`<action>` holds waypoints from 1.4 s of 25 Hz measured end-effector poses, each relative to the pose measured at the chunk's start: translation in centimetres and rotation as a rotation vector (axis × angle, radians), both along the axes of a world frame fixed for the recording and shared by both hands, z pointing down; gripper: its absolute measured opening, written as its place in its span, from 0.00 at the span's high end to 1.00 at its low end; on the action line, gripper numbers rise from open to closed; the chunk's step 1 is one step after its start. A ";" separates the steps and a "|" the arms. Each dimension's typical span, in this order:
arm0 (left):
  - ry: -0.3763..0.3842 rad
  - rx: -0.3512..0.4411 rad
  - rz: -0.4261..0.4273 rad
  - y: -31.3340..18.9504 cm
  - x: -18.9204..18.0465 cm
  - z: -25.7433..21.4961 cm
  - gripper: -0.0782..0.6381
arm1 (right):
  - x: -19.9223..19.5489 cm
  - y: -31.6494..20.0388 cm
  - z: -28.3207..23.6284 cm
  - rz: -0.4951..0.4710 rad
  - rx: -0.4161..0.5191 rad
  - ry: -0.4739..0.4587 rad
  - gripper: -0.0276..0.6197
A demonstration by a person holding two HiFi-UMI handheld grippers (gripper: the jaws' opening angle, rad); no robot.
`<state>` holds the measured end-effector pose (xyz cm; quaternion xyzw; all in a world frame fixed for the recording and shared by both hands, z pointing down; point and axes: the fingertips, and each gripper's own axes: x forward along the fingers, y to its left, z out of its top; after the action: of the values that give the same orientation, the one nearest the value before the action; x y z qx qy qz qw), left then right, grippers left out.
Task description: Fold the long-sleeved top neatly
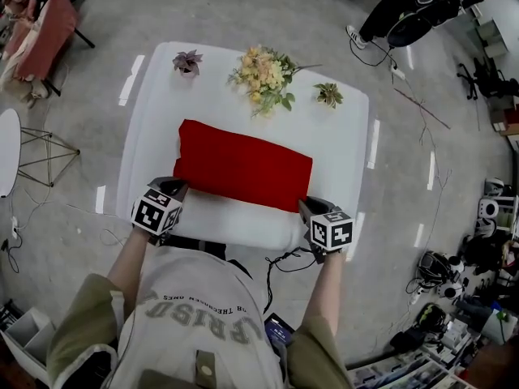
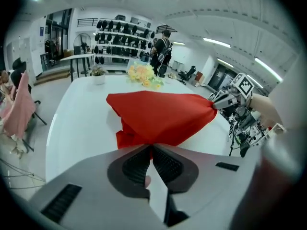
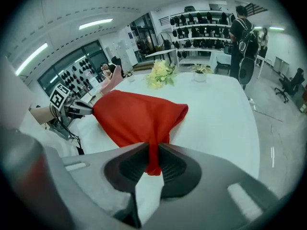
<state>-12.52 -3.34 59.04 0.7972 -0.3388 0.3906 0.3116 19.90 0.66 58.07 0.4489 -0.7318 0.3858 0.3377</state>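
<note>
- While the red long-sleeved top (image 1: 243, 168) lies as a compact rectangle in the middle of the white desk (image 1: 340, 136), each gripper has one of its near corners, so a fold is in hand, not a first spread
- The left gripper (image 1: 178, 188) is clenched on the near left corner; in its own view the jaws meet at the tips, with red cloth caught right where they meet
- The right gripper (image 1: 307, 208) is grasping the near right corner, and its own view shows a strip of red fabric running down between the jaws
- Both gripper views show the near edge raised off the desk and drawn taut from one gripper to the other, while the far part rests on the surface
- My reading: the garment is already narrowed, and this looks like one of the later folds
- Next move, as I judge it: carry both corners together over the cloth toward the far edge, level and at matching pace, and lay the edge down square before releasing
- The bouquet (image 1: 263, 75) stands just beyond the far edge, so the carry should stop short of it
</note>
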 end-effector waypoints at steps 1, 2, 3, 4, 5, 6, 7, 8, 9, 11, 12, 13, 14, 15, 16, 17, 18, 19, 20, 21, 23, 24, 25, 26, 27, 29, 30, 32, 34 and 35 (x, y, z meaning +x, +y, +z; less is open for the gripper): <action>-0.023 -0.020 0.001 0.6 -0.3 0.7 0.85 | -0.1 0.3 0.6 -0.011 -0.013 0.025 0.86; -0.056 -0.031 0.007 1.0 -0.5 1.2 0.85 | -0.3 0.4 1.1 -0.028 -0.020 0.062 0.86; -0.098 -0.028 0.018 1.3 -0.9 1.3 0.85 | -0.3 0.5 1.4 -0.050 -0.020 0.098 0.86; -0.141 -0.009 0.034 1.4 -1.2 1.1 0.82 | -0.4 0.5 1.3 -0.074 -0.016 0.126 0.82; -0.174 0.023 0.058 1.3 -1.6 0.4 0.72 | -0.5 0.6 0.8 -0.099 -0.007 0.137 0.71; -0.193 0.062 0.088 1.0 -1.7 -0.6 0.62 | -0.6 0.5 0.0 -0.123 0.009 0.132 0.55; -0.195 0.104 0.127 0.5 -1.5 -1.7 0.58 | -0.8 0.3 -1.1 -0.148 0.036 0.119 0.40; -0.189 0.148 0.174 -0.2 -0.9 -2.8 0.54 | -1.2 -0.2 -2.3 -0.176 0.075 0.108 0.37; -0.180 0.194 0.228 -0.9 0.3 -3.8 0.49 | -1.9 -0.8 -3.4 -0.210 0.118 0.100 0.37; -0.173 0.265 0.346 -2.5 3.3 -4.5 0.42 | -3.7 -2.2 -4.3 -0.289 0.169 0.090 0.37; -0.185 0.271 0.407 -3.0 4.7 -4.0 0.39 | -4.7 -2.7 -3.9 -0.331 0.165 0.088 0.36; -0.211 0.254 0.465 -3.3 5.7 -3.1 0.37 | -5.4 -3.0 -3.0 -0.371 0.141 0.093 0.28; -0.246 0.218 0.517 -3.3 6.1 -1.8 0.35 | -5.7 -3.0 -1.7 -0.405 0.102 0.109 0.26; -0.281 0.176 0.560 -3.3 6.1 -0.5 0.33 | -5.6 -2.7 -0.4 -0.432 0.058 0.136 0.26; -0.306 0.137 0.591 -3.3 5.9 0.6 0.33 | -5.2 -2.4 0.9 -0.453 0.016 0.165 0.26; -0.315 0.108 0.606 -3.3 5.6 1.4 0.32 | -4.7 -2.1 2.0 -0.466 -0.016 0.187 0.26; -0.308 0.087 0.607 -3.4 5.3 1.9 0.32 | -4.5 -1.9 2.8 -0.474 -0.032 0.196 0.26; -0.293 0.072 0.600 -3.5 5.2 2.2 0.31 | -4.4 -1.8 3.4 -0.476 -0.036 0.196 0.26; -0.277 0.062 0.591 -3.7 5.1 2.5 0.31 | -4.4 -1.9 3.8 -0.477 -0.033 0.193 0.26; -0.264 0.054 0.584 -3.9 5.1 2.7 0.31 | -4.4 -2.1 4.2 -0.478 -0.031 0.192 0.26; -0.252 0.044 0.579 -4.1 5.2 3.0 0.31 | -4.4 -2.3 4.6 -0.480 -0.035 0.190 0.26; -0.250 0.045 0.579 -4.1 5.2 2.9 0.31 | -4.4 -2.4 4.3 -0.475 -0.035 0.184 0.26; -0.250 0.054 0.577 -4.1 5.2 2.3 0.31 | -4.6 -2.5 3.6 -0.462 -0.022 0.171 0.26; -0.244 0.073 0.567 -4.1 5.2 1.4 0.31 | -4.7 -2.7 2.3 -0.439 0.010 0.149 0.26; -0.227 0.100 0.546 -4.1 5.1 0.2 0.31 | -4.9 -3.0 0.7 -0.408 0.062 0.121 0.26; -0.148 0.165 0.457 -4.4 5.0 -2.9 0.31 | -5.2 -3.9 -3.6 -0.316 0.218 0.059 0.26; -0.090 0.204 0.391 -4.6 5.0 -4.7 0.32 | -5.3 -4.5 -6.1 -0.252 0.316 0.028 0.26; 0.043 0.304 0.240 -5.3 5.2 -8.5 0.32 | -5.2 -5.4 -11.0 -0.095 0.532 -0.037 0.26; 0.166 0.408 0.101 -5.5 5.7 -12.1 0.32 | -5.3 -5.6 -15.4 0.065 0.724 -0.092 0.26; 0.211 0.454 0.049 -5.4 6.0 -13.6 0.32 | -5.4 -5.4 -17.1 0.131 0.798 -0.111 0.26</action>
<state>-6.48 -8.76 45.39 0.8912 -0.3641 0.2264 0.1484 14.50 -4.73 40.93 0.5690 -0.8110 0.1159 0.0714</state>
